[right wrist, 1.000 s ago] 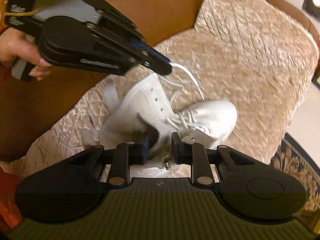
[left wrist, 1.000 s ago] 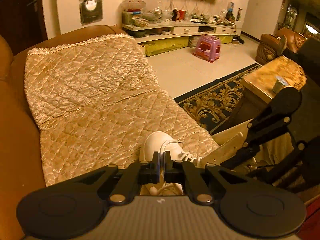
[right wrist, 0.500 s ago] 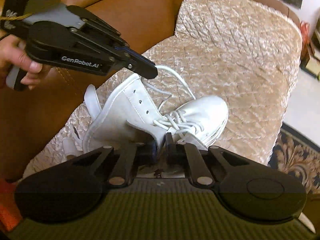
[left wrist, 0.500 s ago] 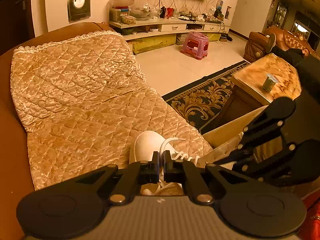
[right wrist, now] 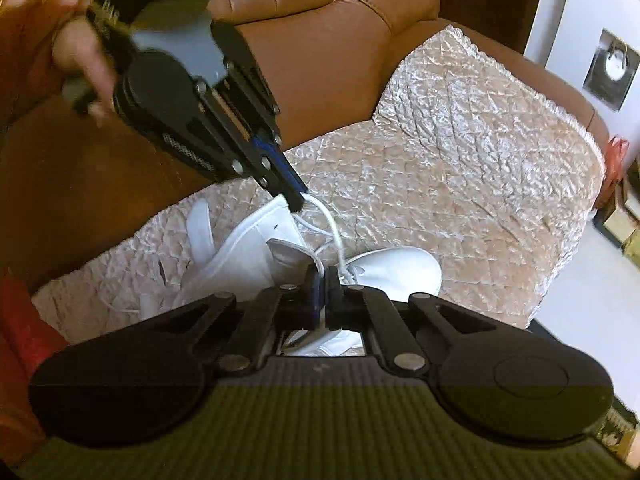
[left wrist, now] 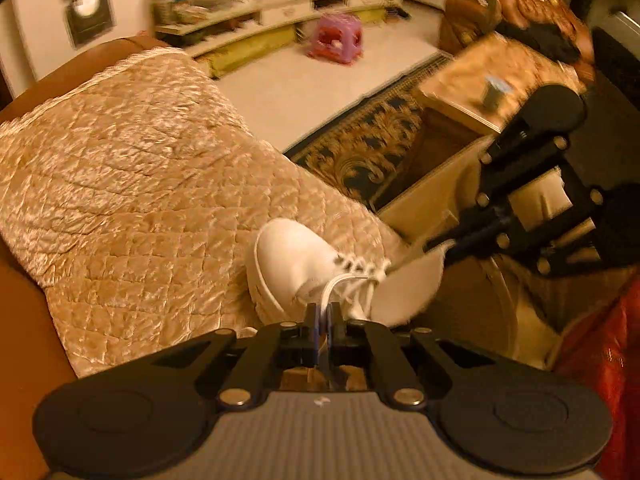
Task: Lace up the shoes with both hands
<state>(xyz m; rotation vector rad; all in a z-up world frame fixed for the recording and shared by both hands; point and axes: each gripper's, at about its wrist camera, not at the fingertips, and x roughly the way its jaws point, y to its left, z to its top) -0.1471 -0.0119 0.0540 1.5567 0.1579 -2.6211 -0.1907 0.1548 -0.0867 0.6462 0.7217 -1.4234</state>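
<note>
A white high-top shoe (left wrist: 292, 264) (right wrist: 400, 272) lies on the quilted sofa cover (left wrist: 140, 200), toe pointing away from me. My left gripper (left wrist: 322, 314) (right wrist: 298, 202) is shut on a loop of white lace (left wrist: 340, 280) (right wrist: 332, 224) and holds it just above the shoe's open collar. My right gripper (right wrist: 322, 276) (left wrist: 438, 248) has its jaws closing tight on the edge of the shoe's eyelet flap (right wrist: 288, 254) (left wrist: 408, 284), which sits pinched between the pads. The lace runs down past these fingertips to the laced front.
The brown leather sofa back (right wrist: 320, 60) rises behind the shoe. A person's hand (right wrist: 80, 60) holds the left gripper. Off the sofa edge lie a patterned rug (left wrist: 360, 148), a wooden coffee table (left wrist: 460, 80) and a pink stool (left wrist: 336, 36). Red cloth (left wrist: 600, 340) is at the right.
The right gripper's jaws went from apart around the flap to shut on it and lifted it slightly. The left gripper rolled and tilted, still holding the lace.
</note>
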